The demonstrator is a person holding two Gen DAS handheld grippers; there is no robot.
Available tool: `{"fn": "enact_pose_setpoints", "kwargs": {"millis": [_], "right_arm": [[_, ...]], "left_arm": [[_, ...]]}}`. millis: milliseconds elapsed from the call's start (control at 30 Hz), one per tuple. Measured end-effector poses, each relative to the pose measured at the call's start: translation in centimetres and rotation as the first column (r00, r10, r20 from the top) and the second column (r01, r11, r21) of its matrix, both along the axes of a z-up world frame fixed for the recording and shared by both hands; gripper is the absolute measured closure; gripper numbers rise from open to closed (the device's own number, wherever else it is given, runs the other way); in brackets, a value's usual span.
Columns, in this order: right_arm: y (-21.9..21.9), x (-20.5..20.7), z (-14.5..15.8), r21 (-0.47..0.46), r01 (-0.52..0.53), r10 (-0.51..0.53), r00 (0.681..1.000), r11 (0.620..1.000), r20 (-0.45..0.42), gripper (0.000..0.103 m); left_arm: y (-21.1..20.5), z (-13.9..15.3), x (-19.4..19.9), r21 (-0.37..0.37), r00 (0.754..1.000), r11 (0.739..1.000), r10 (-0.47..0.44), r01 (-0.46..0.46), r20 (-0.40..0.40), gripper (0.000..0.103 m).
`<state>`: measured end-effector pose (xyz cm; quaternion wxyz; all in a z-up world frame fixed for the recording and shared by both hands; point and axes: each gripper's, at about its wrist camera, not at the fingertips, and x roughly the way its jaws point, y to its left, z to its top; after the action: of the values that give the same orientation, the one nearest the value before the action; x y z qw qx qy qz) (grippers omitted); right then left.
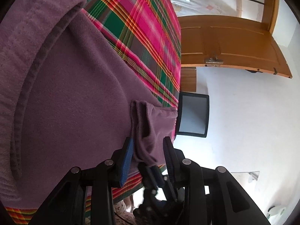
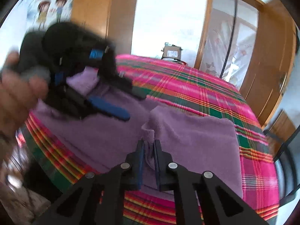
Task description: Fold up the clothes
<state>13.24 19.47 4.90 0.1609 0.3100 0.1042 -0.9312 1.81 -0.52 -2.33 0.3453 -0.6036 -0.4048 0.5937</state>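
- Your right claw (image 2: 149, 146) is pinched together on a raised fold of the purple garment (image 2: 187, 140), its blue pads pressing the cloth from both sides.
- Your left claw (image 1: 148, 148) stands partly apart around a bunched corner of the same garment; in its own view the cloth hangs between the pads, with no pinch showing.
- In the right wrist view your left hand (image 2: 16, 93) and its claw are blurred.
- The garment lies flat near the bed's near edge on the plaid bedspread (image 2: 206, 93), its long axis along that edge.
- A ribbed hem (image 1: 28, 93) curves along one side.
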Motion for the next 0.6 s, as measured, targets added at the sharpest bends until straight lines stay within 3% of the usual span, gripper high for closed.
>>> {"fn": "enact_pose_setpoints", "kwargs": {"millis": [167, 267, 600], "right_arm": [[0.4, -0.6, 1.3, -0.103, -0.025, 0.024, 1.0, 0.994, -0.007, 0.093], [-1.3, -0.9, 1.8, -0.118, -0.044, 0.042, 0.999, 0.992, -0.019, 0.093], [-3.1, -3.1, -0.4, -0.179, -0.063, 0.075, 0.995, 0.982, 0.061, 0.093]], "left_arm": [[-0.5, 1.5, 0.1, 0.036, 0.999, 0.999, 0.015, -0.013, -0.045, 0.069], [-0.8, 2.3, 0.1, 0.027, 0.996, 0.999, 0.035, -0.033, -0.076, 0.069], [-2.4, 3.0, 0.4, -0.006, 0.987, 0.994, 0.108, -0.109, -0.118, 0.069]]}}
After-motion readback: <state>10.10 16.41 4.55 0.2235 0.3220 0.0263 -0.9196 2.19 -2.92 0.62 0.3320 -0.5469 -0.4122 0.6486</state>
